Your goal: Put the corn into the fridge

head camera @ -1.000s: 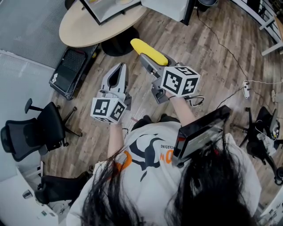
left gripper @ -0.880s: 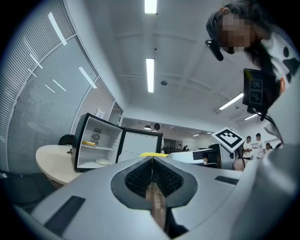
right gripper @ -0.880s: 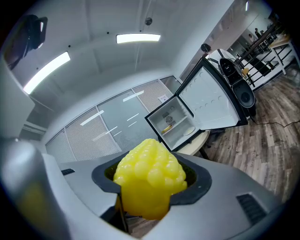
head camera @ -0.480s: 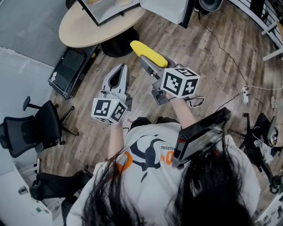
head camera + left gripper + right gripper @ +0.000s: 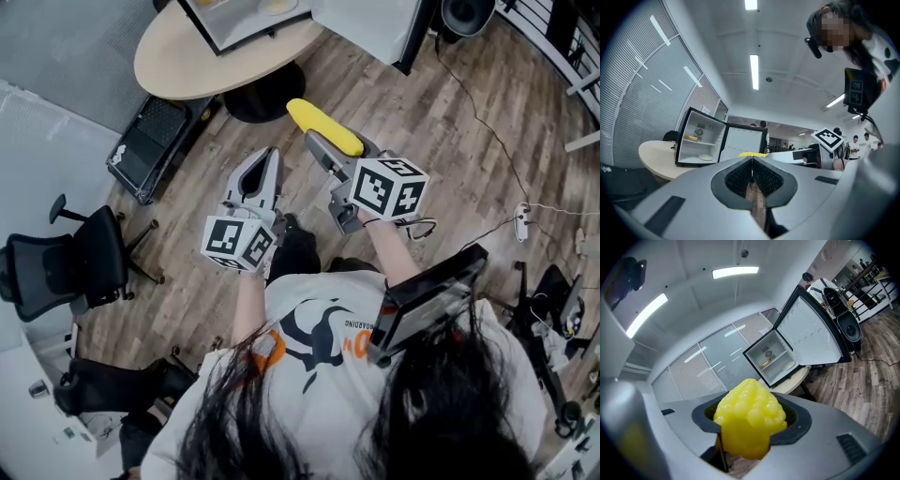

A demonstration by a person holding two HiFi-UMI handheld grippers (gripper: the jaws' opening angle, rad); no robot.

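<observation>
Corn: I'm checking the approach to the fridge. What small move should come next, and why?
Probably carry the right gripper forward toward the fridge. Its jaws already grip the corn, the fridge stands open on the round table, and the corn hangs over the floor, short of the table's edge.

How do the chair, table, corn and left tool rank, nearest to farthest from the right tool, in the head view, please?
1. Corn, held in the right tool.
2. Left tool, beside it.
3. Table, ahead.
4. Chair, far left.
</observation>
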